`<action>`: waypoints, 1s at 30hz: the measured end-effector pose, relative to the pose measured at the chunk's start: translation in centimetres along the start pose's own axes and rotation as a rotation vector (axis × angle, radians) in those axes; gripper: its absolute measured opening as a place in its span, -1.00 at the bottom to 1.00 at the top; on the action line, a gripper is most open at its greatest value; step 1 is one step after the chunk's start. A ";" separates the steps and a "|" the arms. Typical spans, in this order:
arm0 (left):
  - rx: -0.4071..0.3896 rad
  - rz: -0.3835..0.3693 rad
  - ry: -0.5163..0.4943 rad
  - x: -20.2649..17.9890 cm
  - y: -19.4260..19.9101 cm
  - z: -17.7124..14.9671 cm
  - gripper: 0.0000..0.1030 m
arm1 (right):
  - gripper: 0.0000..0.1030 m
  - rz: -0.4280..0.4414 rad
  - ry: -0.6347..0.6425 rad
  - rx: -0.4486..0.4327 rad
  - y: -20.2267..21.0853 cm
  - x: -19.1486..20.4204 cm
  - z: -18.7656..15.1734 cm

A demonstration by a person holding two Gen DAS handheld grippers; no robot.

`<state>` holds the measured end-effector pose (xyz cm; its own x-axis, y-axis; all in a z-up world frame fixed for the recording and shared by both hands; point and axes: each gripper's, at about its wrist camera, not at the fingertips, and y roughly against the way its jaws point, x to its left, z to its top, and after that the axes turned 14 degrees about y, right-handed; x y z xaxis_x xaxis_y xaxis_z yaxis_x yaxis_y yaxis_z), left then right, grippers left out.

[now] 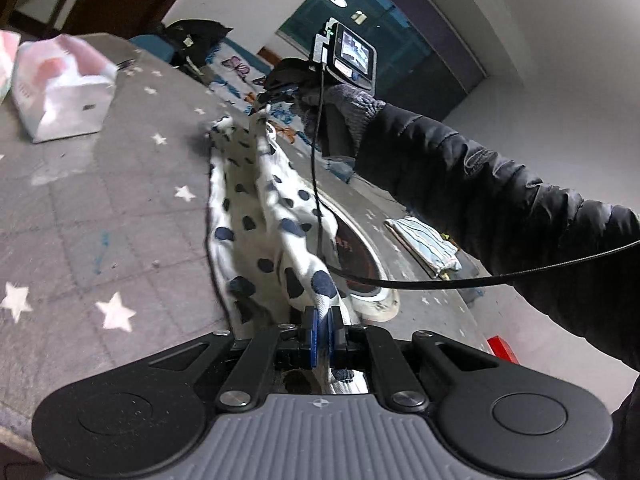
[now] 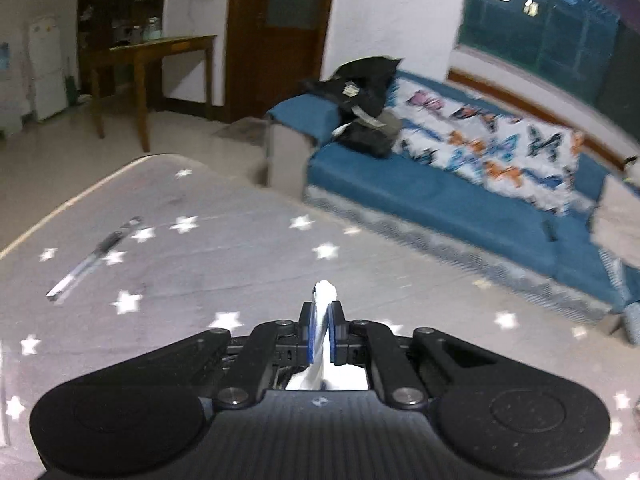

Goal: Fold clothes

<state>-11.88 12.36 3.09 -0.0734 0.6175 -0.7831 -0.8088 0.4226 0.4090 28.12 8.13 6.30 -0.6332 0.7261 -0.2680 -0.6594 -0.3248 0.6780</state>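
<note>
The left wrist camera sits just behind the left gripper [image 1: 322, 316], tilted, looking along its fingers across the star-patterned table [image 1: 100, 208] toward the right gripper [image 1: 264, 108] at the far end and the window beyond. The right wrist camera rides close behind the right gripper [image 2: 322, 312], facing over the table [image 2: 220, 248] toward the blue sofa [image 2: 440, 196]. Both views share the table, the sofa's butterfly cover and the window.

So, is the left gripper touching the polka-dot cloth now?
Touching. The left wrist view shows the left gripper with its blue pads shut on a corner of the white polka-dot cloth, which passes between them.
</note>
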 end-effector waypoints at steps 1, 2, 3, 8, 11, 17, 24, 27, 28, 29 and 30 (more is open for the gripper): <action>0.002 0.004 0.003 0.1 0.0 0.0 -0.90 | -0.83 0.028 -0.007 -0.001 -0.2 0.3 -0.1; 0.003 0.008 0.006 0.2 0.0 -0.1 -0.90 | -0.80 0.059 -0.014 -0.006 -0.4 0.3 -0.4; 0.005 0.012 0.009 0.3 0.0 -0.1 -0.90 | -0.80 0.081 -0.013 -0.011 -0.3 0.5 -0.5; 0.013 0.033 0.025 0.7 -0.1 -0.3 -0.89 | -0.80 0.074 -0.005 -0.029 0.9 -1.5 -0.9; 0.018 0.045 0.034 1.0 -0.1 -0.4 -0.88 | -0.80 0.031 -0.004 -0.004 1.1 -4.1 -1.6; 0.020 0.064 0.040 1.3 -0.1 -0.3 -0.87 | -0.80 0.031 -0.042 0.054 0.2 -7.7 -4.2; 0.035 0.099 0.038 1.3 -0.5 -0.2 -0.87 | -0.74 0.156 -0.124 0.032 -1.7 -9.2 -6.0; 0.042 0.112 0.037 1.3 -0.7 -0.1 -0.87 | -0.71 0.175 -0.127 0.029 -2.5 -9.2 -6.2; 0.044 0.116 0.036 1.3 -0.7 -0.1 -0.87 | -0.69 0.178 -0.127 0.028 -2.7 -9.1 -6.2; 0.046 0.120 0.037 1.3 -0.7 -0.1 -0.86 | -0.68 0.181 -0.129 0.027 -2.9 -9.1 -6.3; 0.048 0.123 0.037 1.4 -0.8 -0.1 -0.86 | -0.68 0.182 -0.132 0.025 -3.1 -9.1 -6.3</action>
<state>-11.39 12.82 1.66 -0.1927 0.6422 -0.7419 -0.7634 0.3770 0.5246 33.32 -1.31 2.34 -0.6808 0.7308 -0.0490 -0.5279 -0.4433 0.7244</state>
